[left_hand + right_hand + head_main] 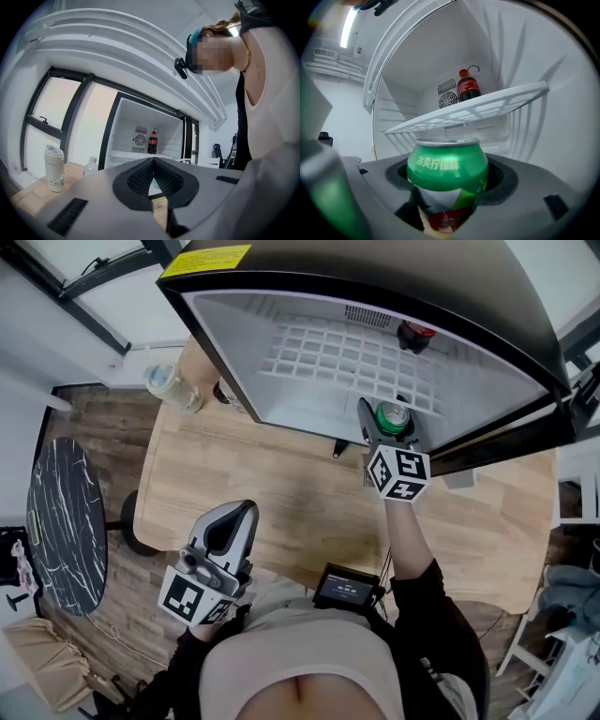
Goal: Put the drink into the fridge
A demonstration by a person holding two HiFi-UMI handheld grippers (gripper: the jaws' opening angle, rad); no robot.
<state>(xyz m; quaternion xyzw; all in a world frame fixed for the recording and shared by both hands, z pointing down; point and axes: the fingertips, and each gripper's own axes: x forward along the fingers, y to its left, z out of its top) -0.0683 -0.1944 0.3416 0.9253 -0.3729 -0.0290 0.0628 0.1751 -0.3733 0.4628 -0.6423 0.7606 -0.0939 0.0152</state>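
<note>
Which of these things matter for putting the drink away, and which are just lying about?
For the job: green can, gripped in the right claw; open fridge; its wire shelf.

Lying about: cola bottle on that shelf; white cup; water bottle; round dark table; left claw, shut and empty.

Right gripper (449, 194), jaws closed on an upright green can (447, 165) at the mouth of the fridge (548, 145). Above the can, a white wire shelf (487, 107) bears a cola bottle (468, 87) beside a round vent (449, 99).
</note>
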